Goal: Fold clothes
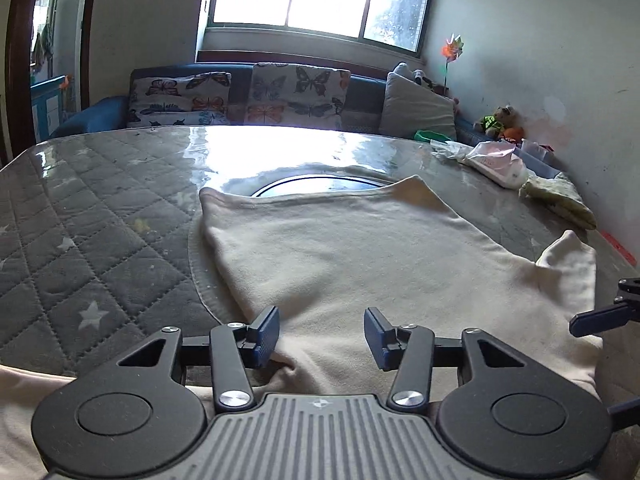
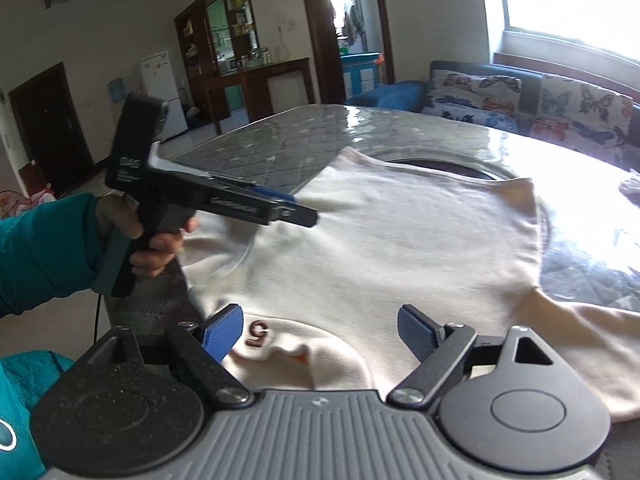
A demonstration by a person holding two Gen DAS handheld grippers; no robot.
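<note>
A cream sweatshirt (image 1: pixel 360 256) lies spread on the quilted grey table (image 1: pixel 92 216), hem toward the far side. In the right wrist view the sweatshirt (image 2: pixel 380 248) shows a neckline with a dark "5" mark (image 2: pixel 258 333) near me. My left gripper (image 1: pixel 321 338) is open and empty, just above the garment's near left part. My right gripper (image 2: pixel 320 334) is open and empty above the neckline. The left gripper also shows in the right wrist view (image 2: pixel 294 208), held in a hand over the garment's left edge.
A dark round plate (image 1: pixel 316 188) sits under the table's glossy cover beyond the hem. Bags and a folded yellow-green cloth (image 1: pixel 560 200) lie at the far right. A sofa with butterfly cushions (image 1: pixel 296 96) stands behind the table.
</note>
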